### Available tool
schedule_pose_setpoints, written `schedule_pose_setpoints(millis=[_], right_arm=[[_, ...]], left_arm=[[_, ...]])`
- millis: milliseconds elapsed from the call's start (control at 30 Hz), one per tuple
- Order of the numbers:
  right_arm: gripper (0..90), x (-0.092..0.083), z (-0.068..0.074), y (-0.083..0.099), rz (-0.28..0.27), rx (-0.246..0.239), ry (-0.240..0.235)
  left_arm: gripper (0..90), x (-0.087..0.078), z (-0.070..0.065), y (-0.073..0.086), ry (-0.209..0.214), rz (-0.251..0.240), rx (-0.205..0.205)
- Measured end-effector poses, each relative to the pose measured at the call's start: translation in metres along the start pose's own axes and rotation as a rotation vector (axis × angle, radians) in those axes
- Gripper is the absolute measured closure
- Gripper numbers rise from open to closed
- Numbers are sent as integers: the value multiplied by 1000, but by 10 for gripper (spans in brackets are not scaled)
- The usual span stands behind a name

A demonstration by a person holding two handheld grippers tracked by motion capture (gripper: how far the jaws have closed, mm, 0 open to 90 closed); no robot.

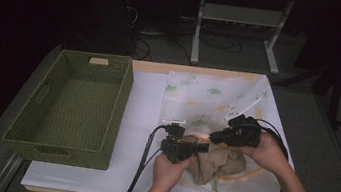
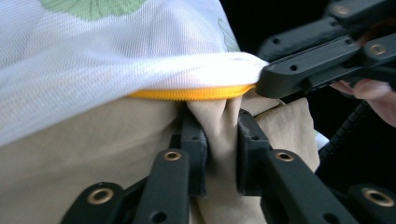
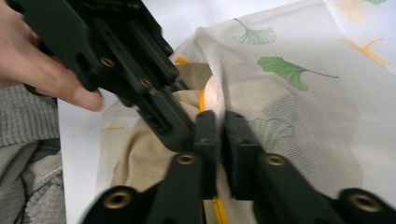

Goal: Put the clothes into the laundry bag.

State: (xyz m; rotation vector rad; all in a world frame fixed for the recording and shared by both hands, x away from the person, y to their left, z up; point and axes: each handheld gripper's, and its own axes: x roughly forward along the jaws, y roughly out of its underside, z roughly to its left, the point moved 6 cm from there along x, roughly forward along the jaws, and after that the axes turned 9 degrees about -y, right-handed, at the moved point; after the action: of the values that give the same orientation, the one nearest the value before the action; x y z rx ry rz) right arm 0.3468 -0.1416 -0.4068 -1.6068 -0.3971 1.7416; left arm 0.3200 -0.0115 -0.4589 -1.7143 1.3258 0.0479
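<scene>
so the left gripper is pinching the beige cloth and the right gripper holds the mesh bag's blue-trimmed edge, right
Not quite: the trim is yellow, not blue. In the left gripper view the left gripper pinches the beige cloth, and the right gripper holds the yellow-trimmed edge of the white leaf-print mesh bag.

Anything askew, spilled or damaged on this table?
Nothing stands out. The beige cloth bunches half out of the leaf-print mesh bag, held by both grippers. The green basket sits upright.
</scene>
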Motion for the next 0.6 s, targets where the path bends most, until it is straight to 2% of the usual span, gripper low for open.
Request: schedule_pose_setpoints(millis=[133,267,367,433,500,567,600], right_arm=[[684,5,-1,2,-4,5,-5],[693,11,-2,3,21,-8,13],[785,15,-2,3,42,-30,37],[856,17,-1,3,51,-34,39],[868,18,0,2,51,-36,29],[872,16,2,2,47,-30,14],[873,14,2,1,43,-29,10]], left_arm=[[643,-9,3,4,10,24,1],[538,-13,6,13,-8,50,27],[520,-9,7,18,-19,61,26],[556,-5,8,19,-25,67,20],[691,-1,6,20,-22,70,30],[842,2,2,18,-25,48,54],[869,3,0,17,-35,44,66]])
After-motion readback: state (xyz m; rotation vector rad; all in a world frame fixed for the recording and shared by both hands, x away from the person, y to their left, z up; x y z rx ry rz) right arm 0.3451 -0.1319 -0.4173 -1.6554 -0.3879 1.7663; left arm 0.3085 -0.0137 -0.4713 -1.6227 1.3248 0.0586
